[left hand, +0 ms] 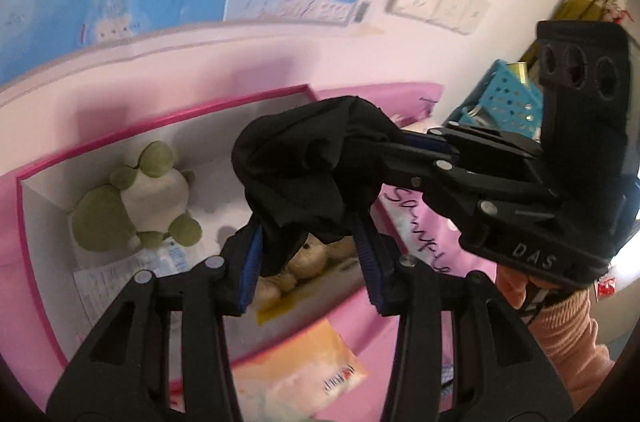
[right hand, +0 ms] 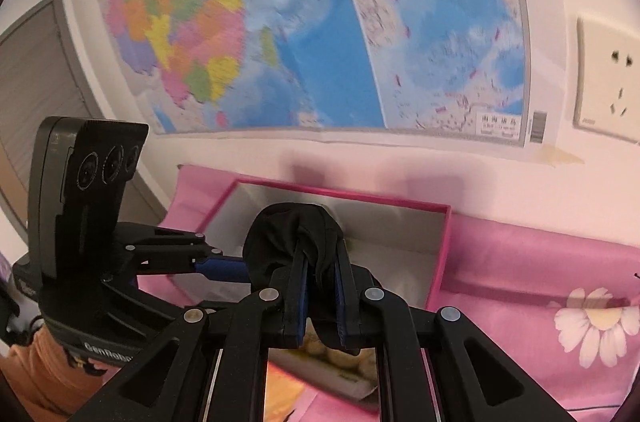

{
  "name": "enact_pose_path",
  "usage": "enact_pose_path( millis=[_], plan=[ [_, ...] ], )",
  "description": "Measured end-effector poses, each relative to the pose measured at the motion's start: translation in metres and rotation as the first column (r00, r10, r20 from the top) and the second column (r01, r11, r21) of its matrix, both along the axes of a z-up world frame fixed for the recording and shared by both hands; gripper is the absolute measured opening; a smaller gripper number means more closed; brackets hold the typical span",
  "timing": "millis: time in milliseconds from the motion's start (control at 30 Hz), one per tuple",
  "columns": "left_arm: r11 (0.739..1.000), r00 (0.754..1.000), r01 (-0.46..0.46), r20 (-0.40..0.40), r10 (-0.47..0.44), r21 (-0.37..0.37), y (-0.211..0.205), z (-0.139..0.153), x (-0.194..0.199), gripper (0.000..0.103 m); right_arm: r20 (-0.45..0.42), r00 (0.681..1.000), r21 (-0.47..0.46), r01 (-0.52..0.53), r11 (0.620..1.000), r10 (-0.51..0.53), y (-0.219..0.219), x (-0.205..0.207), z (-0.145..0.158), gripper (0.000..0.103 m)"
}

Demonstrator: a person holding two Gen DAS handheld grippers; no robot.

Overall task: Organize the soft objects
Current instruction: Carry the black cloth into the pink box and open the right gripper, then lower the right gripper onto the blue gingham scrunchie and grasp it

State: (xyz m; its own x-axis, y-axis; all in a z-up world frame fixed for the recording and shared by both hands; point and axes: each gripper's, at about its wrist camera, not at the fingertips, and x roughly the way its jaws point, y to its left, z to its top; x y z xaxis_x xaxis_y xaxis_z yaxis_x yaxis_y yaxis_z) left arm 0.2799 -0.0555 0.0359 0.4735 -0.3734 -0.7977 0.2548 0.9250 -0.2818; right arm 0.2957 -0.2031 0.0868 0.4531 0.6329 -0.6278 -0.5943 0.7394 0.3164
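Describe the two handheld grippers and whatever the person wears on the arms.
Both grippers, the left gripper and right gripper, are matte black linkages with silver pivot pins and blue ribbed pads. Each body carries three round lenses and white lettering. An orange knit sleeve covers the right arm.

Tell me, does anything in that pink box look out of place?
Mostly no: the green plush toy and a beige one suit it. The odd bits are printed papers lying on the box floor beneath them.
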Motion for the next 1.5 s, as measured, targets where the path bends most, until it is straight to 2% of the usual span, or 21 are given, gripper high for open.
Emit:
enact_pose_path(
  millis=[100,167,233,333,567,733,933,1067,1267,1400,1500],
  plan=[
    [0.998,0.996,-0.047,-0.068,0.049,0.033,0.003,-0.013,0.013,0.05,-0.021,0.999,-0.037,0.024,0.999,-0.025,0.005,0.013,-0.012,0.014],
    [0.996,0.992,-0.071,-0.098,0.077,0.058,0.006,-0.019,0.016,0.055,-0.032,0.998,-0.075,0.054,0.996,-0.056,0.008,0.021,-0.02,0.022],
    [0.993,0.993,-0.084,-0.076,0.09,0.08,0.008,-0.018,0.014,0.055,-0.019,0.993,-0.115,0.115,0.987,-0.117,0.008,0.027,-0.025,0.033],
    [0.991,0.994,-0.098,-0.04,0.101,0.087,0.014,-0.012,0.006,0.055,0.025,0.984,-0.131,0.177,0.975,-0.175,0.001,0.022,-0.023,0.035],
    [0.998,0.996,-0.049,0.07,0.045,0.051,0.019,0.01,-0.035,0.055,0.052,0.993,-0.083,0.108,0.991,-0.104,-0.017,-0.021,-0.011,0.035],
    [0.999,0.987,0.045,0.153,-0.048,0.019,0.012,0.026,-0.083,0.055,0.044,0.998,-0.012,0.045,0.999,-0.044,-0.031,-0.051,0.002,0.036],
    [0.993,0.974,0.117,0.195,-0.118,0.016,0.007,0.031,-0.133,0.056,0.05,0.997,0.015,-0.052,0.999,0.052,-0.031,-0.095,0.013,0.041],
    [0.989,0.971,0.145,0.193,-0.144,0.01,0.007,0.023,-0.163,0.056,0.038,0.994,0.013,-0.108,0.994,0.107,-0.027,-0.123,0.011,0.042],
    [0.984,0.972,0.178,0.154,-0.175,-0.01,0.006,0.0,-0.197,0.056,-0.011,0.992,0.009,-0.124,0.992,0.124,-0.036,-0.156,-0.003,0.044],
    [0.976,0.973,0.214,0.102,-0.208,-0.052,-0.003,-0.021,-0.209,0.056,-0.076,0.991,-0.014,-0.111,0.994,0.109,-0.046,-0.173,-0.024,0.045],
    [0.963,0.966,0.257,0.037,-0.255,-0.086,-0.019,-0.043,-0.212,0.056,-0.141,0.986,-0.085,-0.097,0.992,0.084,-0.054,-0.184,-0.049,0.046]
  ],
)
